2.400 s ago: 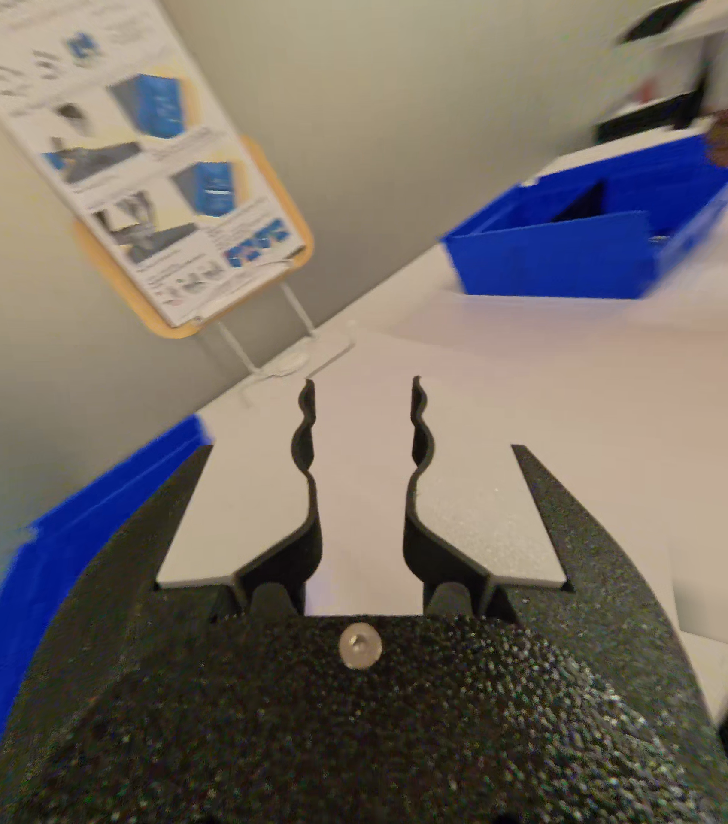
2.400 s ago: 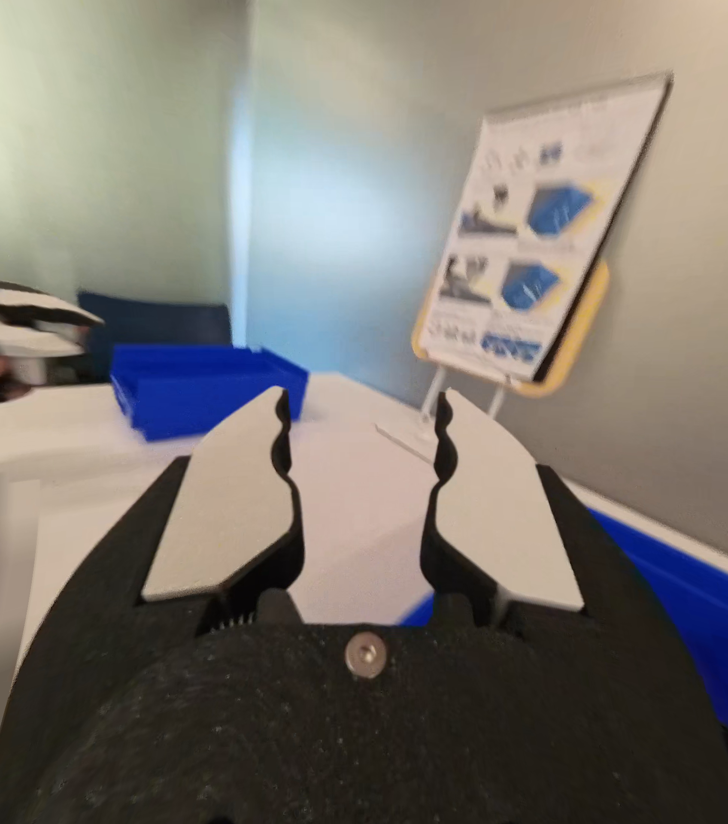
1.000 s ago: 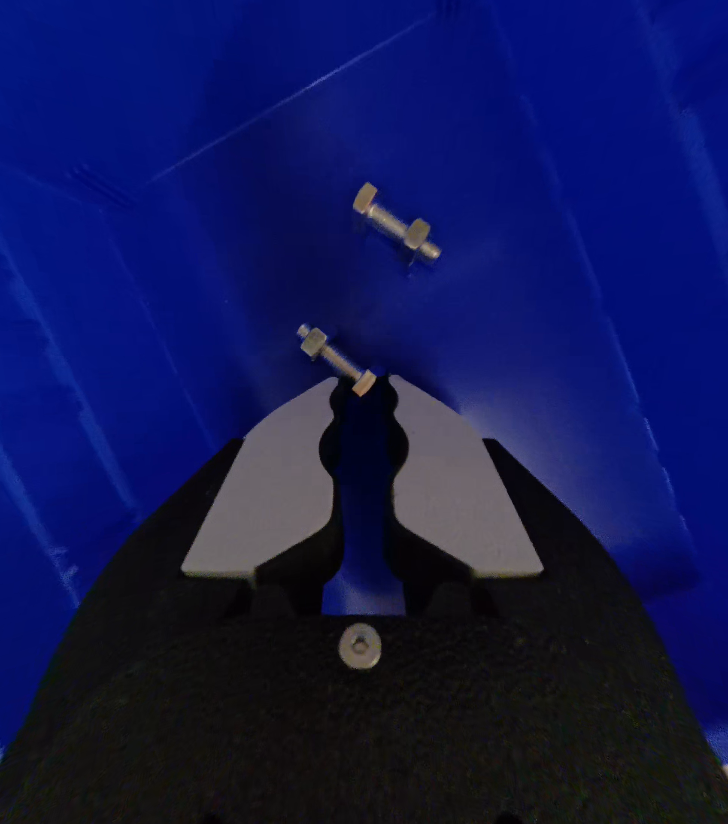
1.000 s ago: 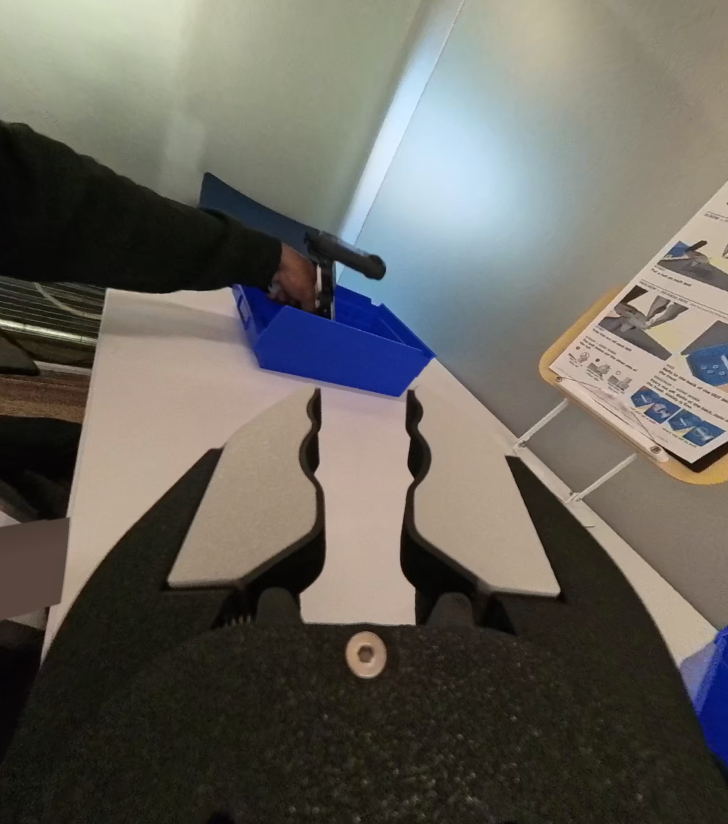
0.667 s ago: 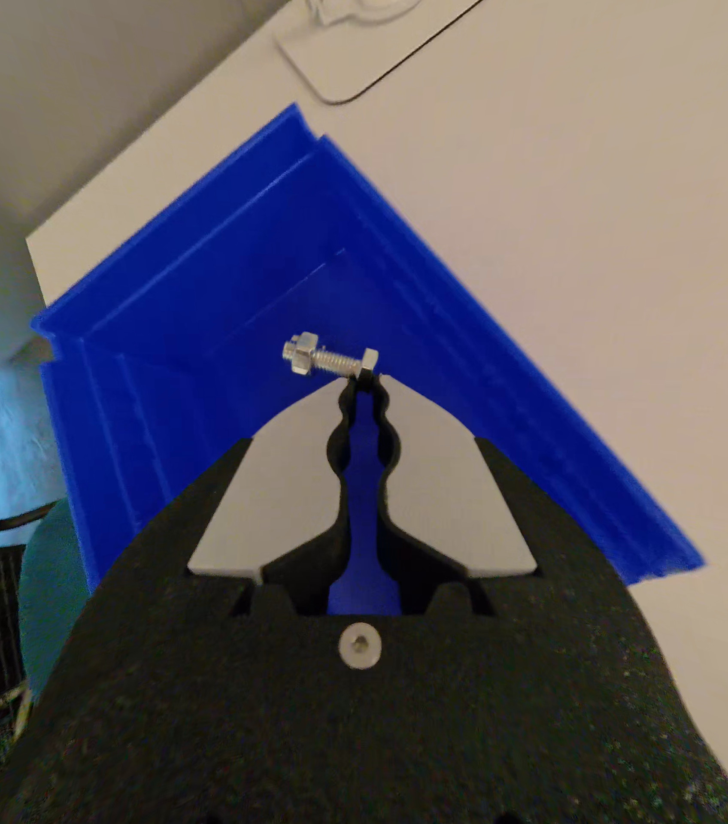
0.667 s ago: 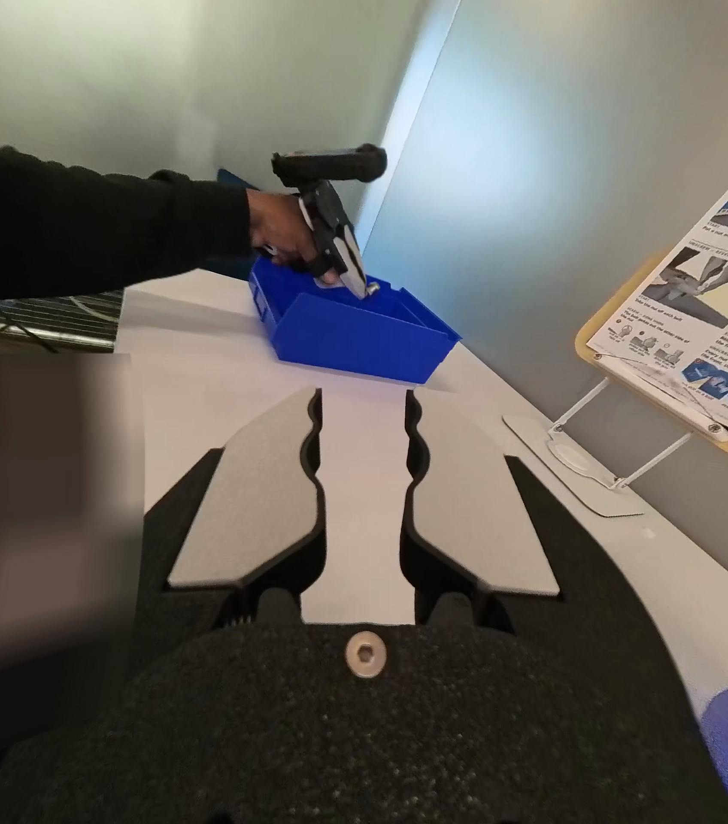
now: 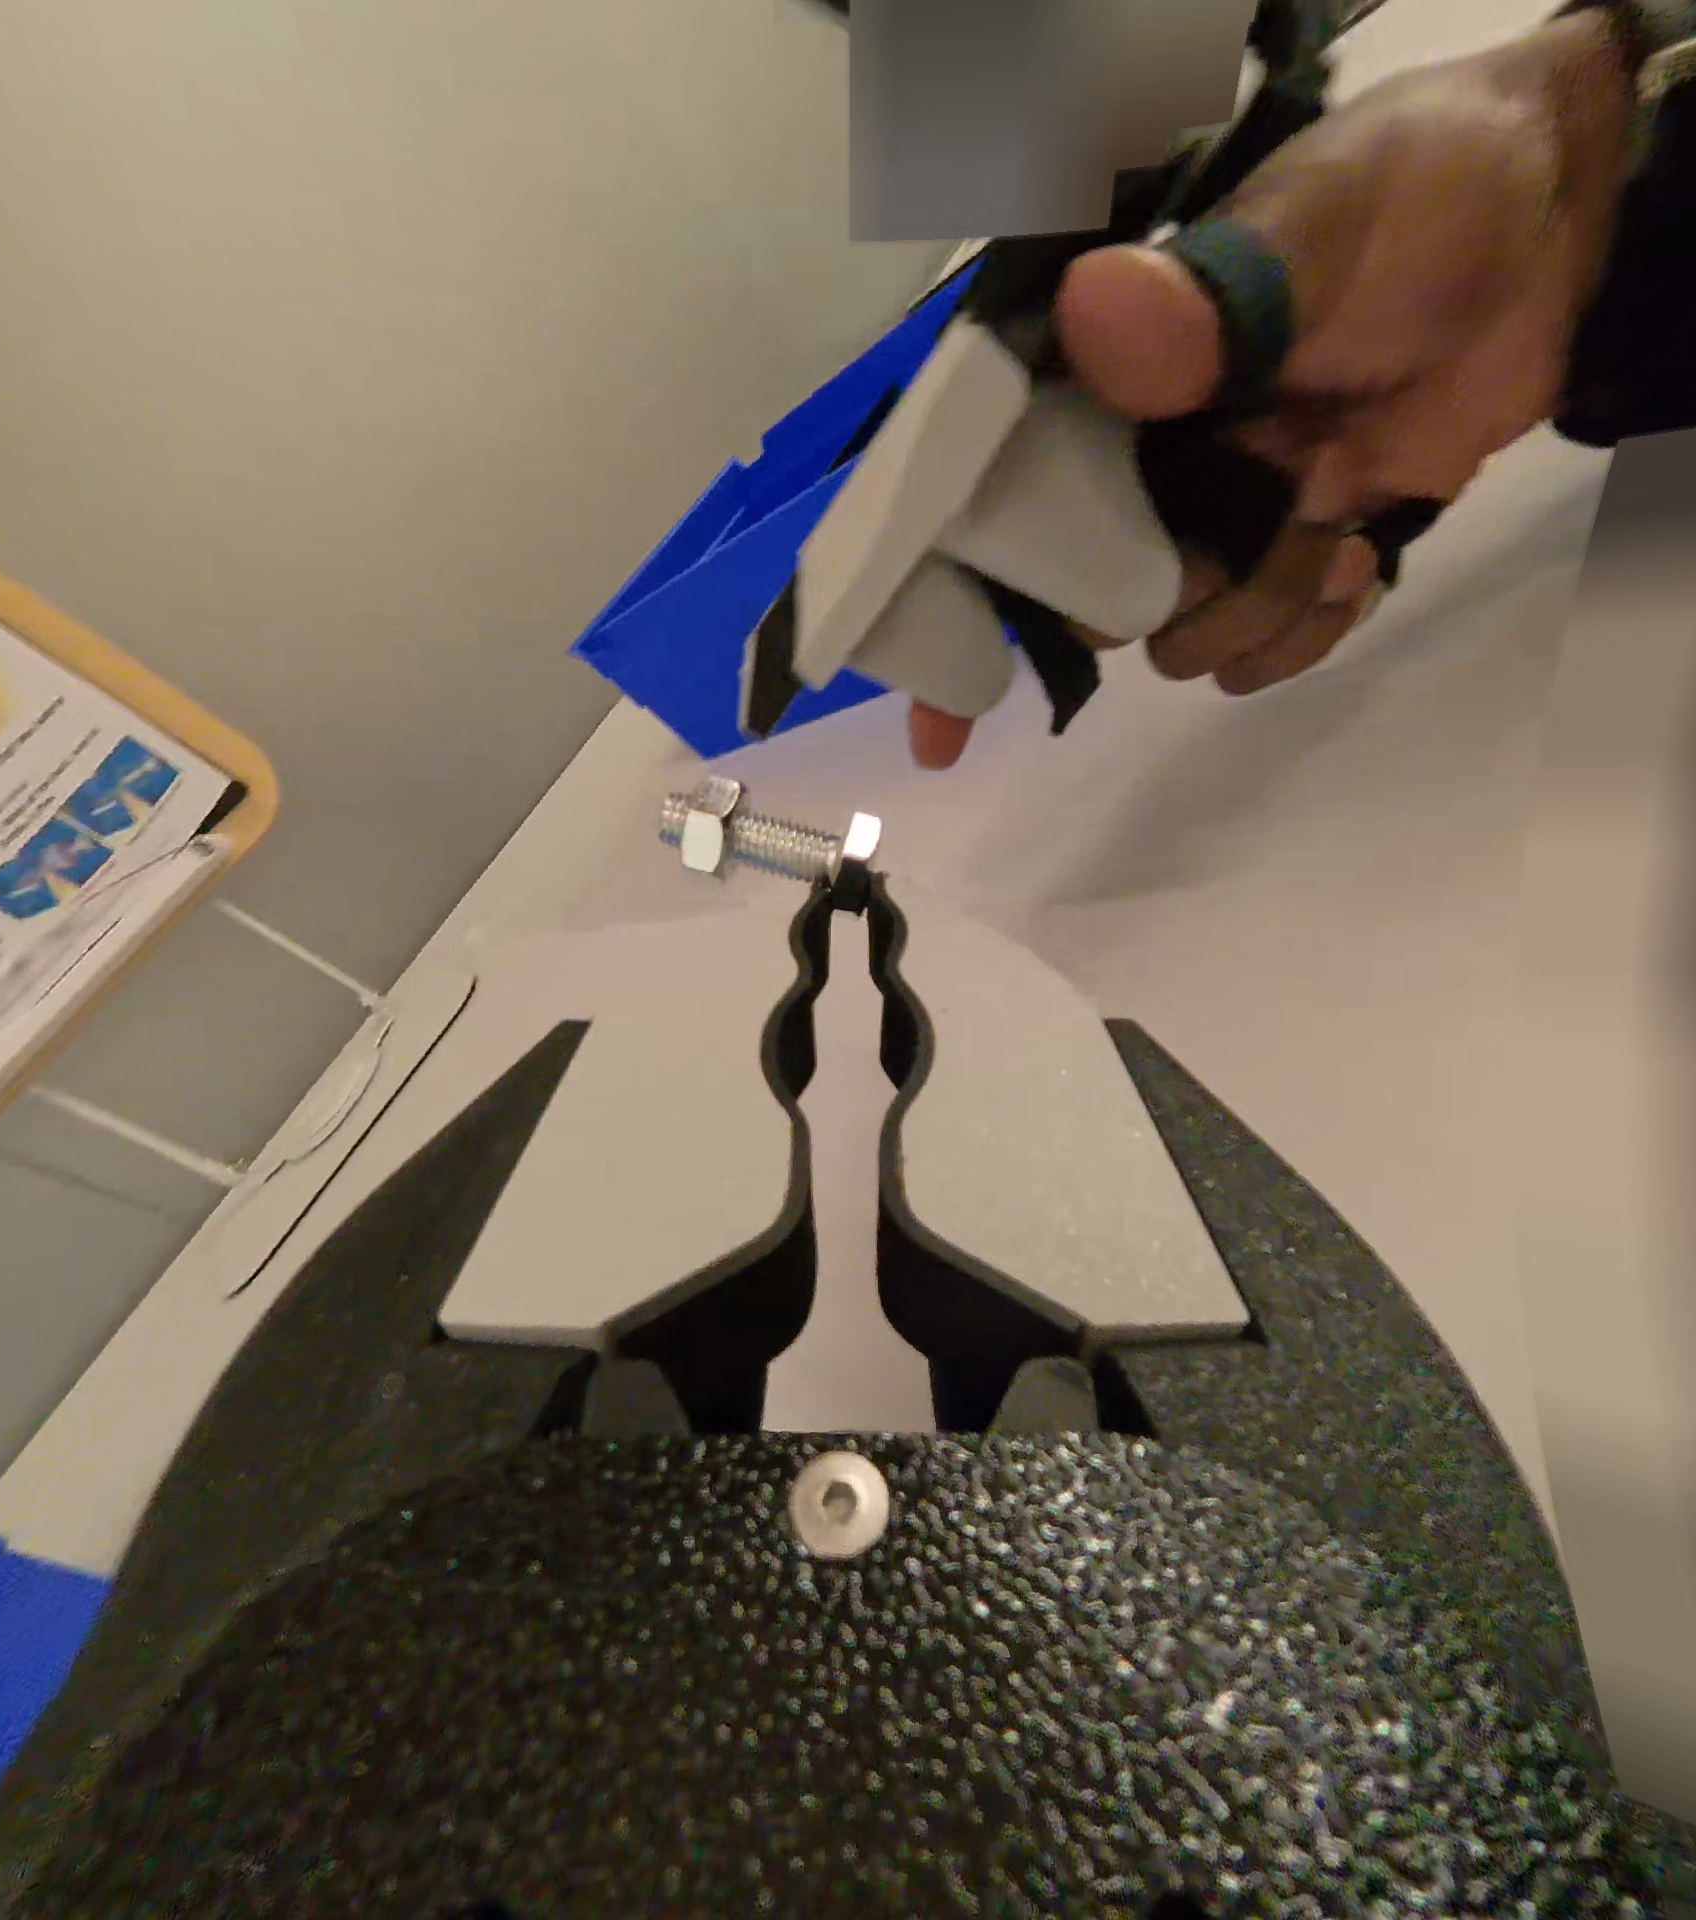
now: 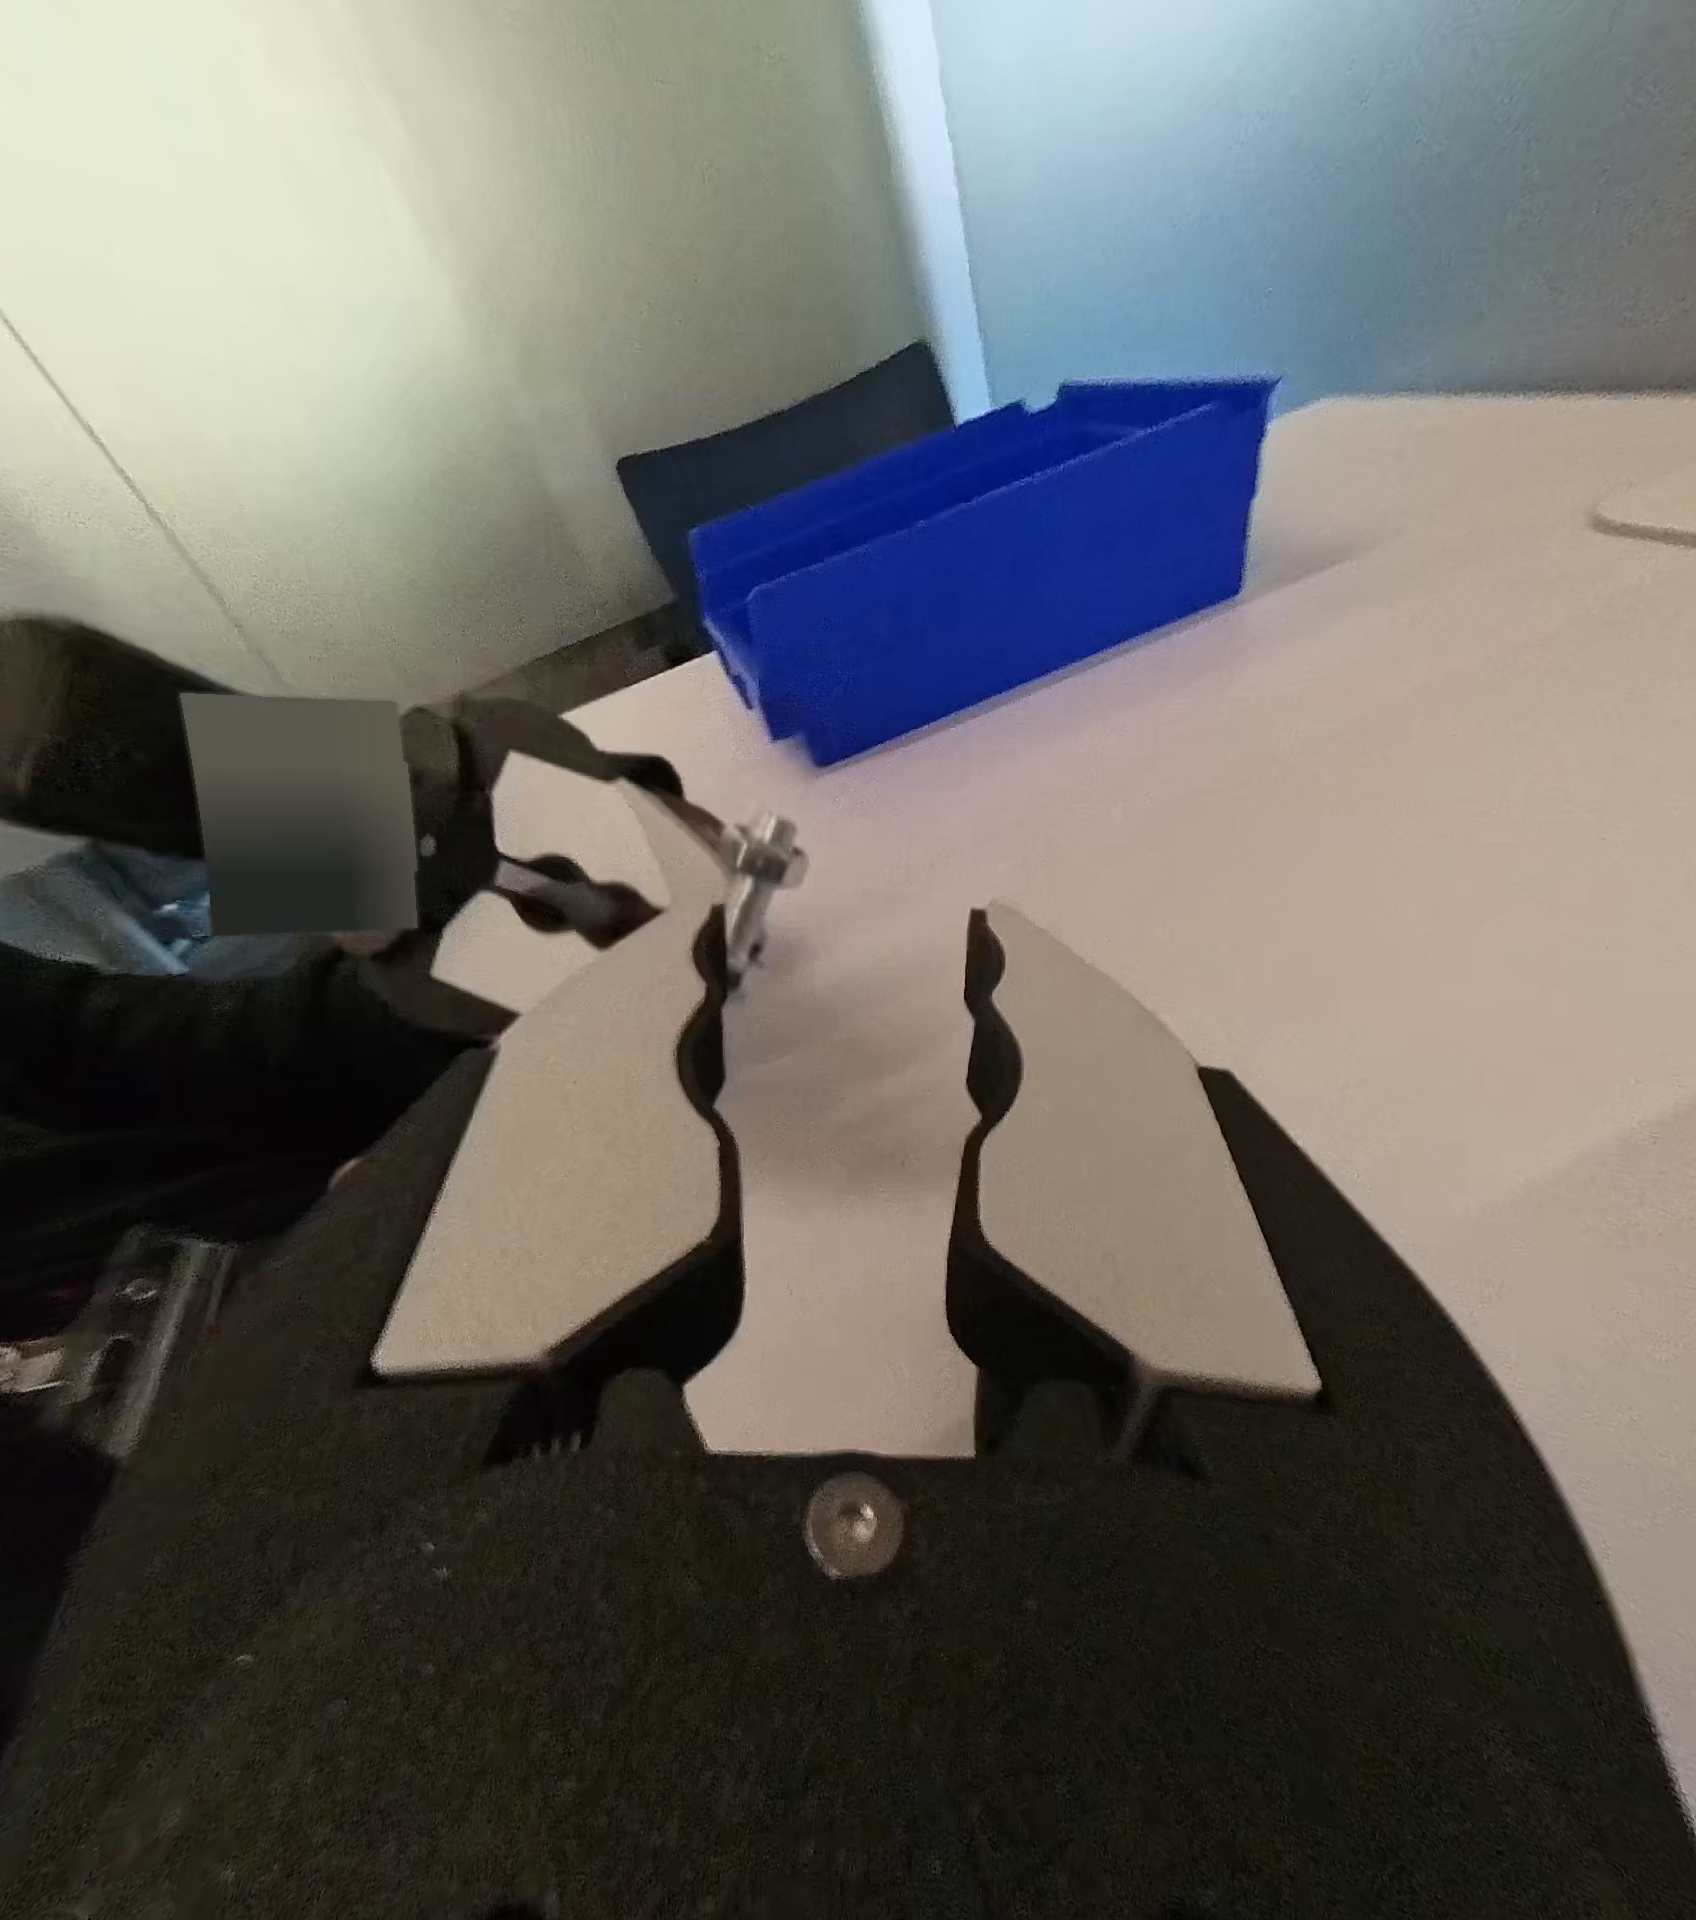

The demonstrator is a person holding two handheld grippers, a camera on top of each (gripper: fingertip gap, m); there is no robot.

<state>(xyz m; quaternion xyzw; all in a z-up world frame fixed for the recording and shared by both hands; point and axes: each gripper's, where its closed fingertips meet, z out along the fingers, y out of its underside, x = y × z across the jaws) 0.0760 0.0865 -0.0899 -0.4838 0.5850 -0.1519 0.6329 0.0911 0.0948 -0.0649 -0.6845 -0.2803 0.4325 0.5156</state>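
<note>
White table (image 8: 1446,831) with blue bin (image 8: 979,582)

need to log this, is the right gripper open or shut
Open: the right gripper has a wide gap showing white table between its fingers, nothing gripped.

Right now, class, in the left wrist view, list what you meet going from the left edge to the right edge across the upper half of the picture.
Instruction board on its wooden stand → silver bolt with a nut, pinched by its head in the left gripper → right gripper → the hand holding it.
</note>
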